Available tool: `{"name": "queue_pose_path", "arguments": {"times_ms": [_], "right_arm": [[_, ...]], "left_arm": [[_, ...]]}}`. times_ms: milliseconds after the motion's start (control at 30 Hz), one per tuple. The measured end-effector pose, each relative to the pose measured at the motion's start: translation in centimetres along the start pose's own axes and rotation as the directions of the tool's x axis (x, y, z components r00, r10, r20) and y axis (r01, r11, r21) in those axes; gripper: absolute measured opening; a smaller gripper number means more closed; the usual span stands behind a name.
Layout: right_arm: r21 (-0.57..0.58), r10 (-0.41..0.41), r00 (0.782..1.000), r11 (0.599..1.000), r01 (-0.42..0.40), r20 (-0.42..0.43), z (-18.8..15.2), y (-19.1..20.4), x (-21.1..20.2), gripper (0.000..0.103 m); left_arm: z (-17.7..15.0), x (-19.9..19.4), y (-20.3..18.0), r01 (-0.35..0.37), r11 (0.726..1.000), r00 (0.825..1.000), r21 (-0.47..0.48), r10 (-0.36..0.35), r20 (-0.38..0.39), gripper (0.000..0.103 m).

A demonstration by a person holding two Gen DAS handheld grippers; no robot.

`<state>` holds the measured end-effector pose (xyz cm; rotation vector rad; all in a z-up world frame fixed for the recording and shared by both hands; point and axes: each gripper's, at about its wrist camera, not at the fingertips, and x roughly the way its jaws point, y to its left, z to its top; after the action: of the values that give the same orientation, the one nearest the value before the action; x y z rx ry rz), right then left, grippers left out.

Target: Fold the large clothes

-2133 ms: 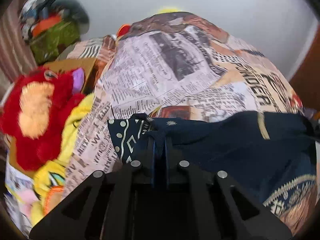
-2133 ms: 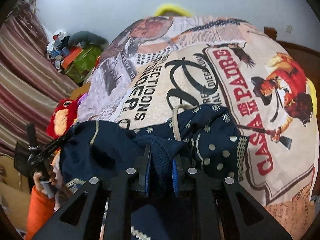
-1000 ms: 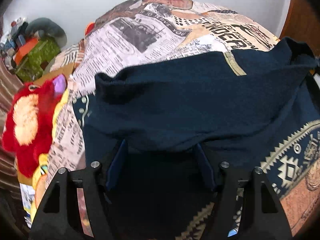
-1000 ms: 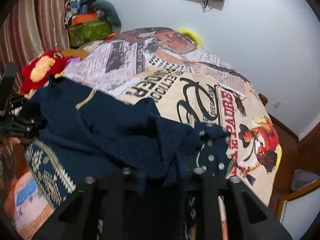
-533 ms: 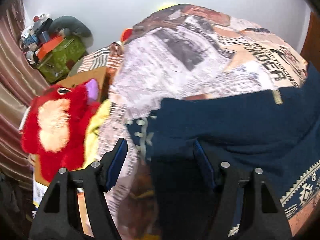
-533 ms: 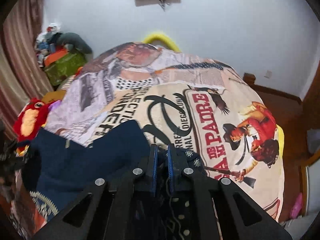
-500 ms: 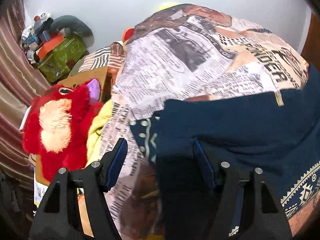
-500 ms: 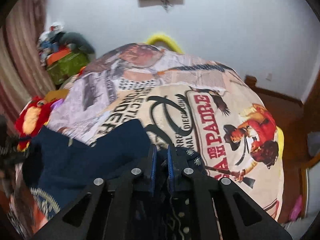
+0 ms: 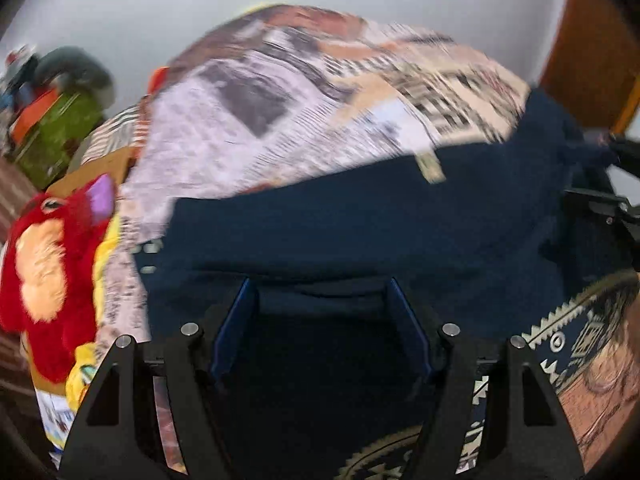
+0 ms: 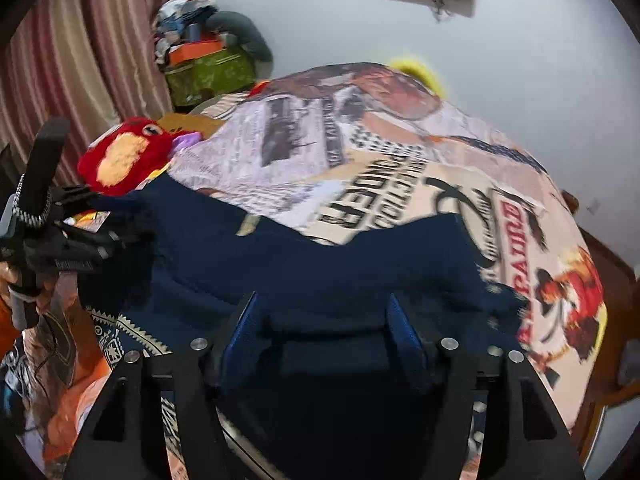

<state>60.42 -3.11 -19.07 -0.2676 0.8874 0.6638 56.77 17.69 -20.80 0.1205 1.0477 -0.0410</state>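
A dark navy garment with a cream patterned hem lies spread across the near part of the bed, in the left wrist view [image 9: 360,224] and the right wrist view [image 10: 320,264]. My left gripper [image 9: 322,292] is open, its blue pads wide apart over the navy cloth, holding nothing. My right gripper [image 10: 322,312] is open too, pads wide apart above the garment's near edge. The left gripper also shows at the left edge of the right wrist view [image 10: 120,224], at the garment's left corner.
The bed carries a printed newspaper-and-poster cover [image 10: 400,160]. A red plush toy [image 9: 44,264] lies at the bed's left side, also in the right view [image 10: 120,156]. A green bag with clutter [image 10: 208,68] stands by the striped curtain. A wooden frame [image 9: 588,40] is at right.
Both grippers went from shut on bunched navy cloth to open. The garment, earlier crumpled, now lies spread wide across the bed. The right gripper opened in the last half second.
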Motion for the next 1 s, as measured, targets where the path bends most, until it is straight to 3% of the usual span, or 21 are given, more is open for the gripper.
{"name": "queue_pose_path", "arguments": {"times_ms": [100, 167, 333, 500, 567, 700, 800, 1000], "right_arm": [[-0.026, 0.042, 0.998, 0.999, -0.043, -0.045, -0.3, 1.3, 1.8, 0.068], [-0.105, -0.003, 0.999, 0.994, -0.003, -0.051, -1.0, 2.5, 2.7, 0.073], [-0.231, -0.151, 0.988, 0.963, 0.141, -0.027, -1.2, 3.9, 4.3, 0.073], [-0.125, -0.225, 0.974, 0.966, 0.225, 0.02, 0.6, 1.4, 3.9, 0.073], [-0.063, -0.305, 0.952, 0.95, 0.306, 0.028, 1.2, -0.5, 3.7, 0.073], [0.024, -0.283, 0.959, 0.959, 0.283, 0.009, 1.4, -2.9, 2.4, 0.073], [0.029, -0.287, 0.958, 0.958, 0.287, 0.018, 0.9, -3.2, 0.1, 0.073], [0.066, -0.148, 0.988, 0.987, 0.146, 0.037, -1.4, -1.8, -4.5, 0.074]], "left_arm": [[-0.2, 1.7, -1.1, -0.045, 0.997, 0.999, 0.055, 0.046, -0.017, 0.069], [0.0, 2.6, -1.0, -0.055, 0.997, 0.998, 0.052, 0.056, -0.023, 0.07], [1.4, 2.5, 0.8, -0.073, 0.996, 0.997, -0.044, 0.074, 0.026, 0.071], [2.0, 1.7, 3.5, -0.137, 0.979, 0.988, -0.149, 0.147, 0.055, 0.071], [1.9, 1.0, 5.1, -0.158, 0.969, 0.984, -0.189, 0.171, 0.054, 0.071], [0.7, -1.5, 8.0, -0.163, 0.953, 0.981, -0.256, 0.185, 0.065, 0.071], [-1.1, -4.1, 9.5, -0.097, 0.945, 0.987, -0.311, 0.132, 0.093, 0.071], [-6.6, -8.3, 9.7, 0.014, 0.924, 0.992, -0.382, 0.034, 0.119, 0.075]]}}
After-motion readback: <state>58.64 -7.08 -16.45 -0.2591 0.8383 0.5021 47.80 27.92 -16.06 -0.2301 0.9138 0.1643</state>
